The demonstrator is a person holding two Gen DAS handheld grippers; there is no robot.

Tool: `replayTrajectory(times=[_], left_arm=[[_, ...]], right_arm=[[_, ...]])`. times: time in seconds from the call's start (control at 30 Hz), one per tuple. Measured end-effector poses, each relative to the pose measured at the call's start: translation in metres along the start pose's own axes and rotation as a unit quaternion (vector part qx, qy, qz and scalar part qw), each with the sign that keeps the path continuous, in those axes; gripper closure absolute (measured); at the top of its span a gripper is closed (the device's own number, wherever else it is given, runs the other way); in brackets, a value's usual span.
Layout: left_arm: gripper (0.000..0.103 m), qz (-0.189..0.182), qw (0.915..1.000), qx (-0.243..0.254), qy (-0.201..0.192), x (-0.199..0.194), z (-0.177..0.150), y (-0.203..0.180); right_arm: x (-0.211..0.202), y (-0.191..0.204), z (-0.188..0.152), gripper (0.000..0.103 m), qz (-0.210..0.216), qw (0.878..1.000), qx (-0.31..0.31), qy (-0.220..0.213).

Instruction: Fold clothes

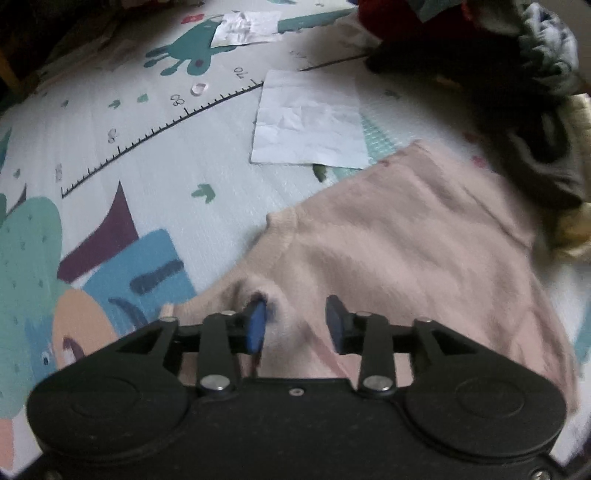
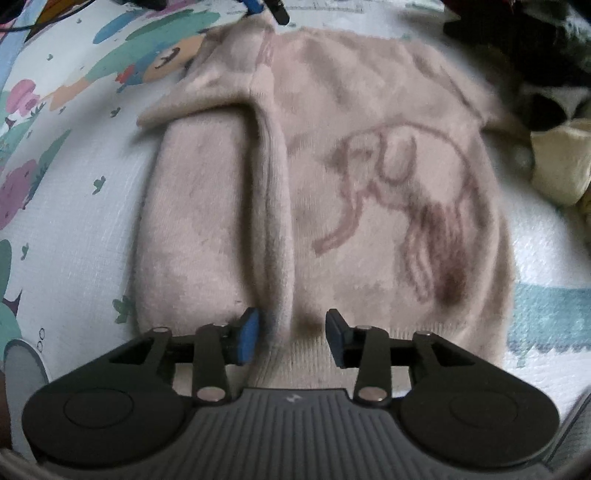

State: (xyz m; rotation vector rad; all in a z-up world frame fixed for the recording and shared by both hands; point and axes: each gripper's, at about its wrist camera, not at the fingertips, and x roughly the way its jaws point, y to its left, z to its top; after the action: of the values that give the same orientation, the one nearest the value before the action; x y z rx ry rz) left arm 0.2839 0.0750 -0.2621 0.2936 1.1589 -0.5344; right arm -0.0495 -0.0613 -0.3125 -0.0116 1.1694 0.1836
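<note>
Sweater: pink knitted sweater (image 2: pixel 369 192) is lying flat on the play mat (image 2: pixel 74 236), with a darker pink animal outline (image 2: pixel 406 206) knitted into its front; one side is sitting folded over the body, forming a long raised ridge running down the middle-left of the right wrist view.
Left gripper: left gripper (image 1: pixel 295 321) is hovering over one corner of the sweater (image 1: pixel 388 251), its blue pads (image 1: pixel 256 323) standing apart; knit is showing in the gap between them, and neither pad is pressing on it, so the gripper is released.
Right gripper: right gripper (image 2: pixel 291 332) is pointing down at the sweater's ribbed hem, its blue pads (image 2: pixel 249 334) spread; the lower end of the folded ridge is lying between them with neither pad clamping it, so this one is released too.
Far end: tip of the left gripper is appearing at the top edge of the right wrist view, at the sweater's far end.
Mat: mat is showing cartoon figures, a printed ruler scale (image 1: pixel 155 133) and small green marks.
Papers: two crumpled white sheets are lying on the mat, the nearer sheet (image 1: pixel 310 122) just beside the sweater's edge, the farther sheet (image 1: pixel 247 27) well apart.
Pile: heap of dark and cream clothes (image 1: pixel 524 122) is sitting along the sweater's right side.
</note>
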Motion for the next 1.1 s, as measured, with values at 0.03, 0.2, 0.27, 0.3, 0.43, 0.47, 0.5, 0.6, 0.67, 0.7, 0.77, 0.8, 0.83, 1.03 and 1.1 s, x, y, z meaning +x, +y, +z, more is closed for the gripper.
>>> replayTrajectory(times=[0.03,0.2,0.27,0.3,0.43,0.47,0.5,0.6,0.67,0.7,0.77,0.8,0.83,1.03,1.1], left_arm=[[0.061,0.002,1.0000,0.000,-0.001,-0.005,-0.007,0.005],[0.061,-0.017,0.9994,-0.030,-0.008,-0.023,-0.037,0.036],[0.061,-0.030,0.9992,-0.025,0.011,-0.022,-0.048,0.039],[0.061,-0.039,0.9988,-0.020,0.023,-0.020,-0.054,0.038],[0.066,-0.053,0.9947,0.012,0.088,-0.001,-0.081,0.023],[0.068,-0.052,0.9931,0.024,0.102,0.003,-0.087,0.018],[0.068,-0.054,0.9918,0.027,0.113,0.006,-0.093,0.016],[0.074,-0.068,0.9900,0.016,0.123,0.008,-0.104,0.014],[0.082,-0.073,0.9899,0.012,0.121,0.009,-0.108,0.013],[0.091,-0.078,0.9903,0.014,0.114,0.008,-0.110,0.011],[0.098,-0.076,0.9917,0.037,0.097,0.003,-0.114,0.003],[0.099,-0.069,0.9917,0.052,0.095,0.000,-0.114,-0.003],[0.099,-0.075,0.9910,0.057,0.095,-0.003,-0.113,-0.007],[0.099,-0.105,0.9922,-0.001,0.067,-0.028,-0.108,-0.011],[0.099,-0.117,0.9909,-0.031,0.057,-0.033,-0.114,-0.009]], right_arm=[[-0.001,0.002,0.001,0.062,-0.003,1.000,-0.005,-0.003],[-0.004,0.013,0.005,0.062,-0.014,0.999,-0.034,-0.012],[-0.003,0.017,0.006,0.062,-0.017,0.999,-0.046,-0.011],[-0.003,0.019,0.007,0.062,-0.019,0.998,-0.052,-0.011],[0.003,0.018,0.009,0.063,-0.026,0.998,-0.060,-0.003],[0.006,0.017,0.009,0.063,-0.028,0.998,-0.055,0.002],[0.009,0.015,0.009,0.063,-0.029,0.998,-0.050,0.006],[0.014,0.011,0.007,0.063,-0.032,0.998,-0.045,0.012],[0.016,0.011,0.006,0.063,-0.032,0.998,-0.047,0.011],[0.016,0.012,0.007,0.063,-0.033,0.998,-0.049,0.011],[0.017,0.012,0.008,0.063,-0.032,0.998,-0.048,0.012],[0.018,0.012,0.008,0.063,-0.030,0.998,-0.044,0.013],[0.018,0.010,0.009,0.063,-0.029,0.999,-0.040,0.013],[0.019,0.010,0.008,0.063,-0.027,0.999,-0.043,0.011],[0.020,0.009,0.008,0.063,-0.025,0.999,-0.040,0.012]])
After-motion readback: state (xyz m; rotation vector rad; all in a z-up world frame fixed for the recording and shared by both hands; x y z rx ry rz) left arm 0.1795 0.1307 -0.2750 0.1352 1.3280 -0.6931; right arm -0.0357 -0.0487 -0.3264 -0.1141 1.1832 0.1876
